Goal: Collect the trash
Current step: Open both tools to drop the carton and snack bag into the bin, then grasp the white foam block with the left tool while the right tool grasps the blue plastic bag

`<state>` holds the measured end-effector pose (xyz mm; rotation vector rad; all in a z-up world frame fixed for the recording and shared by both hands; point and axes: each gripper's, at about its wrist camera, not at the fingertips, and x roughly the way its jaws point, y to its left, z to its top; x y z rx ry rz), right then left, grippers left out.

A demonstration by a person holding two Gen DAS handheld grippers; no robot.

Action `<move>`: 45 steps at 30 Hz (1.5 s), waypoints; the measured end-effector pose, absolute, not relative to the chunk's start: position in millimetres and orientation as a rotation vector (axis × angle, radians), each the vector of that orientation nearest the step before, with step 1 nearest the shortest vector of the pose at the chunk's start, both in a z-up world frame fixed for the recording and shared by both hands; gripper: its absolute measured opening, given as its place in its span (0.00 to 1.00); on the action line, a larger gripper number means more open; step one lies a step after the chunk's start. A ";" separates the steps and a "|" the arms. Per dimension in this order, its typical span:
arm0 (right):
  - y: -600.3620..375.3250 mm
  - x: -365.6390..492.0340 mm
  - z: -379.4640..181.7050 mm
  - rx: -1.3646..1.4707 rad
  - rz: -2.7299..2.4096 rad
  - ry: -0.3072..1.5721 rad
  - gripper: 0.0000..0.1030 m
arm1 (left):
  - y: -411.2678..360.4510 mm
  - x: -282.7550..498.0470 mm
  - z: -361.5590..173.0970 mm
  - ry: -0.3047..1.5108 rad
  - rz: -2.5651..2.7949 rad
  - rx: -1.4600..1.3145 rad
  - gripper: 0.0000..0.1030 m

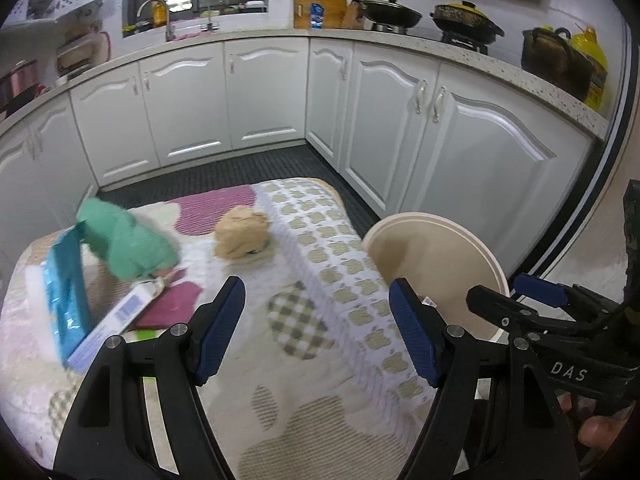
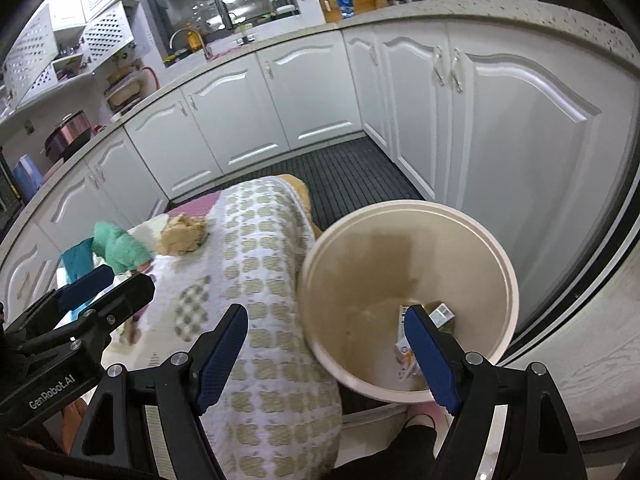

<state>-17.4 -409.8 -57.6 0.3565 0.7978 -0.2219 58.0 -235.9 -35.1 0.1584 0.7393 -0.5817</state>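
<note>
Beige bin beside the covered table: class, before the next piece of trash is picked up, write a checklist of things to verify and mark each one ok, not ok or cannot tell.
1. Left gripper free to grasp: ok, its fingers stand apart with nothing between them.
2. Right gripper free: ok, open and empty over the bin's near edge.
3. Beige bin upright, mouth open: ok.
4. Room left in the bin: ok, only small cartons lie at the bottom.
5. Trash left on the table: not ok, a tan crumpled ball, a green wad and a blue packet remain.
6. Whether the tan ball hides something beneath it: cannot tell.
</note>
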 end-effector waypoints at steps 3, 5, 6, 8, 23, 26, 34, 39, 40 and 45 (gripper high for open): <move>-401.7 -15.0 -53.5 0.351 -0.206 0.793 0.76 | -218.2 57.8 -31.7 0.739 -0.559 0.144 0.72; -395.0 -13.9 -50.8 0.345 -0.194 0.790 0.77 | -205.7 58.5 -28.8 0.735 -0.544 0.136 0.72; -391.9 -14.3 -50.1 0.343 -0.188 0.788 0.77 | -199.5 58.9 -27.6 0.732 -0.536 0.134 0.72; -385.8 -13.0 -48.3 0.336 -0.174 0.786 0.78 | -184.0 59.9 -25.1 0.727 -0.513 0.134 0.72; -334.4 3.7 -43.1 0.279 -0.062 0.799 0.79 | -52.9 85.5 -26.2 0.735 -0.283 0.064 0.72; -326.5 7.6 -45.5 0.274 -0.043 0.809 0.79 | -30.1 101.4 -35.3 0.772 -0.234 0.038 0.72; -311.0 19.7 -51.7 0.244 -0.023 0.843 0.79 | -19.0 146.7 -59.7 0.861 -0.176 0.041 0.72; -306.6 25.8 -55.7 0.240 -0.018 0.860 0.79 | 3.3 155.9 -63.8 0.843 -0.103 0.053 0.72; -305.6 27.1 -55.9 0.239 -0.017 0.862 0.79 | 12.2 157.5 -64.4 0.849 -0.086 0.038 0.72; -295.2 36.0 -55.8 0.240 0.010 0.867 0.79 | 48.1 155.9 -64.6 0.885 -0.078 -0.055 0.72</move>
